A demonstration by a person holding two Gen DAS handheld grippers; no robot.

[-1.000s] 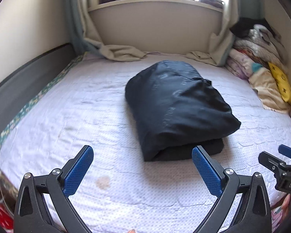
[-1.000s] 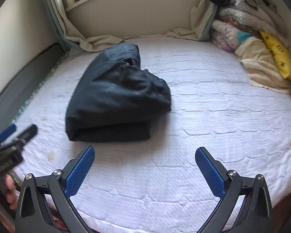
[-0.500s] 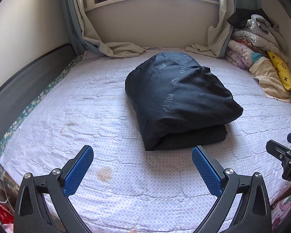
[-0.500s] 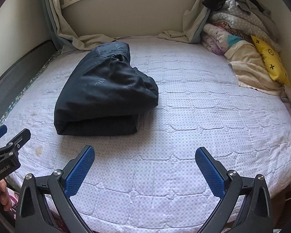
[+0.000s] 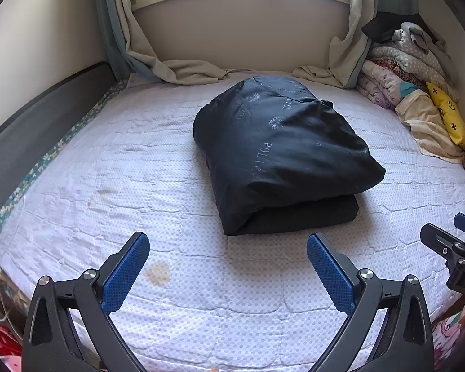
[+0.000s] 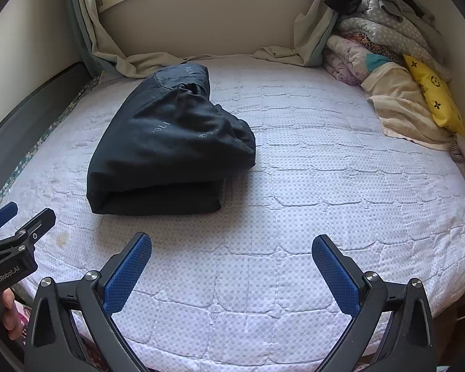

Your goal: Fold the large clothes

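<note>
Both claws held released above the bed point(image 5: 77, 186).
Left claw point(image 5: 228, 259), right claw point(image 6: 232, 262): folded dark garment point(image 5: 279, 155) lies at 12 o'clock, piled bedding point(image 6: 387, 62) at 2, nothing between.

We see folded black garment bundle point(image 5: 282, 158) on white quilted mattress point(image 5: 114, 186), midway across, nearer far edge. Heap of patterned blankets point(image 5: 403, 71) with yellow cushion point(image 5: 448, 114) at far right corner. Beige curtains point(image 5: 176, 71) trail onto far edge, behind bundle.
</note>
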